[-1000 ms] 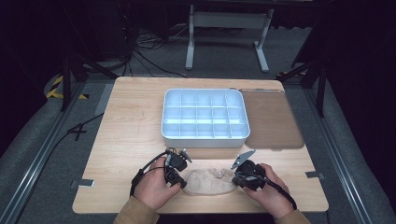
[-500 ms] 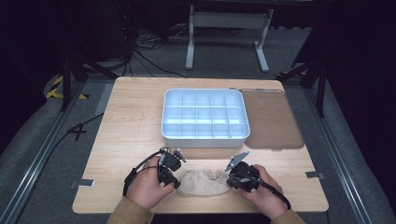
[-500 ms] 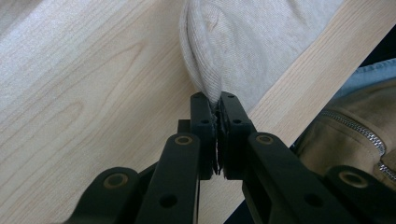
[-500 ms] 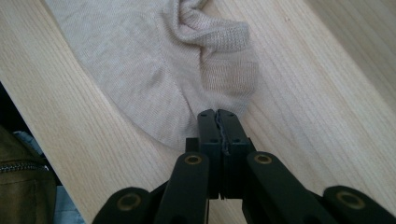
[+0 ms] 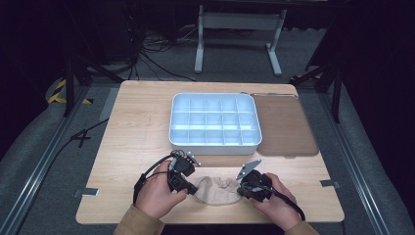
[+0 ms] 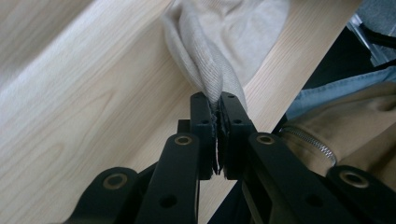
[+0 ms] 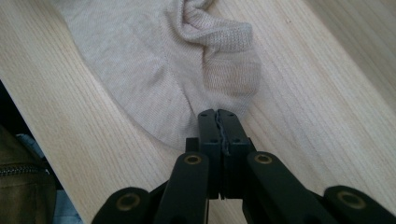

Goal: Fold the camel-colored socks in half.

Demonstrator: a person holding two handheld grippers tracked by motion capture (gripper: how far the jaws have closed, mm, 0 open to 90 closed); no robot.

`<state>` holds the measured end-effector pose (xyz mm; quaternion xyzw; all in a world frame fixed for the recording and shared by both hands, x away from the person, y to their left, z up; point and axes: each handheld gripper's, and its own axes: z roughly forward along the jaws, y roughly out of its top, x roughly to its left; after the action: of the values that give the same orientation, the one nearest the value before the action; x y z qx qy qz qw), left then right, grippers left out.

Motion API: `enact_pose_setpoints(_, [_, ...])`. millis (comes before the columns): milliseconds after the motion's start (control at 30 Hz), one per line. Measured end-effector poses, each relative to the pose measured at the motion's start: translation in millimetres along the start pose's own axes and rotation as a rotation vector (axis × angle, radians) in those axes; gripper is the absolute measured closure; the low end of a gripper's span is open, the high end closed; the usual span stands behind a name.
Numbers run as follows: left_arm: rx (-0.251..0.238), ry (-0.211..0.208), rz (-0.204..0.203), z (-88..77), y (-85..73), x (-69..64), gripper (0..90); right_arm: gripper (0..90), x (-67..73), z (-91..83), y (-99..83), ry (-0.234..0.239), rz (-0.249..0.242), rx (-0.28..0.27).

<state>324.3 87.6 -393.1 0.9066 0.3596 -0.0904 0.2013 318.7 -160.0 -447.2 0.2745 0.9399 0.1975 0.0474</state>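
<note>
Surface: pale wooden table [image 5: 132, 127] in a dark room with black stands behind; work goes on along its near edge
Sock: one beige sock [image 5: 218, 190] lies crumpled on the wood between the two hands, close to the near edge; in the left gripper view [image 6: 219, 51] its ribbed fabric bunches up into a fold; in the right gripper view [image 7: 159, 70] the body lies flat with the cuff end rumpled
Left gripper: left gripper [image 5: 188, 188] has its jaws clenched on the bunched fold at the sock's left end; cloth runs straight into the closed pads
Right gripper: right gripper [image 5: 242, 191] has its jaws pressed together at the sock's right edge; whether they pinch a bit of the hem or merely sit at it I cannot tell
Tray: white compartment tray [image 5: 214, 144] stands farther back, well apart from the sock; a brown mat [image 5: 286, 127] lies just beside it on the right
Step in hand: by my reading, taking the sock by both ends to spread or fold it
Next move: calls for a sure grip on the right end, then drawing both ends evenly; an uneven pull would likely drag the cloth from one pair of pads
</note>
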Motion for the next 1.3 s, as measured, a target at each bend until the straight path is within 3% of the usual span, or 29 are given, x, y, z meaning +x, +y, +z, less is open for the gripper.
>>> enact_pose_setpoints(233, [-0.036, -0.020, 0.039, 2.2, 14.2, -10.3, 86.3, 89.7, 1.6, 0.2, -1.4, -0.004, 0.000, -0.015])
enact_pose_setpoints(533, [-0.028, -0.033, 0.114, 14.6, 35.1, -24.6, 86.4, 89.6, 0.0, 0.2, -7.5, 0.008, 0.026, -0.058])
enact_pose_setpoints(633, [-0.019, -0.038, 0.132, 18.7, 42.0, -29.8, 86.4, 89.6, 1.2, -0.5, -10.3, -0.009, 0.029, -0.084])
enact_pose_setpoints(800, [-0.008, -0.045, 0.161, 30.0, 52.9, -35.6, 86.4, 89.7, -2.0, 0.5, -14.5, 0.021, 0.062, -0.108])
enact_pose_setpoints(967, [0.010, -0.082, 0.194, 50.4, 62.5, -39.6, 86.4, 89.7, -4.1, 0.6, -17.8, 0.037, 0.080, -0.118])
enact_pose_setpoints(1300, [-0.001, -0.101, 0.186, 71.0, 67.4, -36.8, 86.3, 89.3, -3.8, 0.1, -20.7, 0.035, 0.080, -0.128])
